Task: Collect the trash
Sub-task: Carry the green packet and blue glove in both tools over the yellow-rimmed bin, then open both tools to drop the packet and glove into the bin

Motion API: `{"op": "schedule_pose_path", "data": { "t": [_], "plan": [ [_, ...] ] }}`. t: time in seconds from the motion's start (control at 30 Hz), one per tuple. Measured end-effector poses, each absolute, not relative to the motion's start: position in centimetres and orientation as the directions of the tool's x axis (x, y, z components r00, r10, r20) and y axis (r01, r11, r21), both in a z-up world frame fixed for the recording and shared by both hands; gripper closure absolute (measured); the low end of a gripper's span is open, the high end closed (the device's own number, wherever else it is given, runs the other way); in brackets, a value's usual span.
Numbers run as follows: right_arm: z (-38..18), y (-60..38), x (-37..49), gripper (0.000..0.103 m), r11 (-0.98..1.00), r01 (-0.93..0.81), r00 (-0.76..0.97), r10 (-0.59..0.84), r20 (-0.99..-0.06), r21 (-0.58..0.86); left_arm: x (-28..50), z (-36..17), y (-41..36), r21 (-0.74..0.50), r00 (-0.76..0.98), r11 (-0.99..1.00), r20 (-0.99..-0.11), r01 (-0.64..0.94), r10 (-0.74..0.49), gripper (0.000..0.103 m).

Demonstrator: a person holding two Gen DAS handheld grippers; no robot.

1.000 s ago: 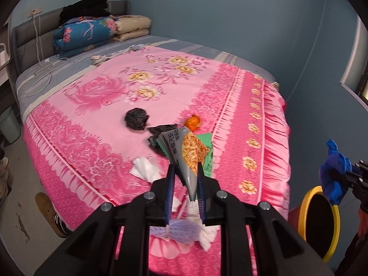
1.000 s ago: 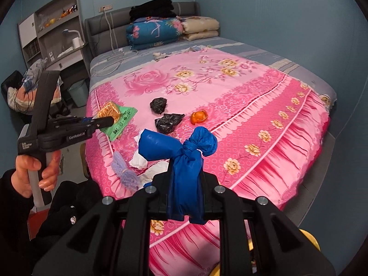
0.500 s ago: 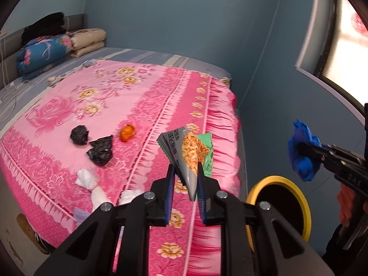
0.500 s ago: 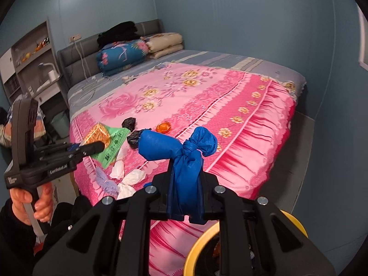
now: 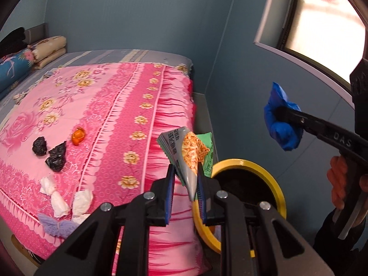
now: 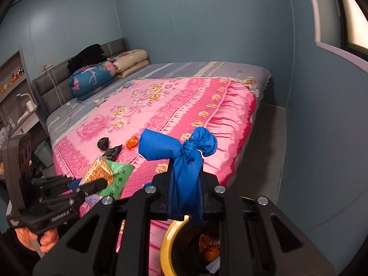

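Observation:
My left gripper is shut on a snack wrapper, grey, orange and green, held just left of the yellow-rimmed trash bin. My right gripper is shut on a knotted blue bag, held above the bin. The blue bag and right gripper also show in the left wrist view, above the bin. The wrapper and left gripper show in the right wrist view. On the pink bedspread lie two black bags, an orange piece, white tissues and a lilac wad.
The bin stands on the floor at the bed's foot corner and holds orange scraps. Blue walls and a window close in on the right. Folded quilts lie at the headboard. Shelves stand left of the bed.
Both grippers have swung right from over the bed toward the bin, carrying their loads. The bin now lies just beneath them.

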State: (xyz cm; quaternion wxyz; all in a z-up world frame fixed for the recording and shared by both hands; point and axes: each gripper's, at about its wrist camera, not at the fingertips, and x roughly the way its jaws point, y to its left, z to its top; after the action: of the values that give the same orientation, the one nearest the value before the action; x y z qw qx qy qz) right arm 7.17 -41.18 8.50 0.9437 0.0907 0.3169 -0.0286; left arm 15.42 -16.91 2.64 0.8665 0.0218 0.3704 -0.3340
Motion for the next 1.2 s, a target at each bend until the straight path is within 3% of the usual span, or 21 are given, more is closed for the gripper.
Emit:
{"op": "schedule_pose_path", "data": {
  "t": [0.7, 0.87, 0.93, 1.03, 1.2],
  "plan": [
    [3.1, -48.6, 5.2, 0.085, 0.914, 0.283, 0.755, -0.026, -0.655, 0.289, 11.1, -4.1, -25.9, -0.2, 0.286, 0.672, -0.792, 0.713, -0.54, 0.085],
    [2.6, -49.7, 4.4, 0.078, 0.895, 0.315, 0.753, -0.033, -0.657, 0.316, 9.9, -4.0, -26.6, -0.198, 0.269, 0.646, -0.791, 0.737, -0.55, 0.073],
    [2.6, -50.2, 4.2, 0.071, 0.885, 0.328, 0.757, -0.038, -0.652, 0.329, 9.7, -3.9, -26.6, -0.205, 0.265, 0.645, -0.79, 0.736, -0.553, 0.06],
    [2.8, -50.7, 3.6, 0.066, 0.877, 0.352, 0.762, -0.065, -0.644, 0.328, 9.7, -3.8, -26.2, -0.211, 0.267, 0.656, -0.792, 0.725, -0.55, 0.05],
    [3.2, -51.5, 2.8, 0.061, 0.866, 0.372, 0.772, -0.089, -0.63, 0.334, 10.3, -3.5, -25.0, -0.22, 0.278, 0.672, -0.787, 0.707, -0.55, 0.046]
  ]
}}
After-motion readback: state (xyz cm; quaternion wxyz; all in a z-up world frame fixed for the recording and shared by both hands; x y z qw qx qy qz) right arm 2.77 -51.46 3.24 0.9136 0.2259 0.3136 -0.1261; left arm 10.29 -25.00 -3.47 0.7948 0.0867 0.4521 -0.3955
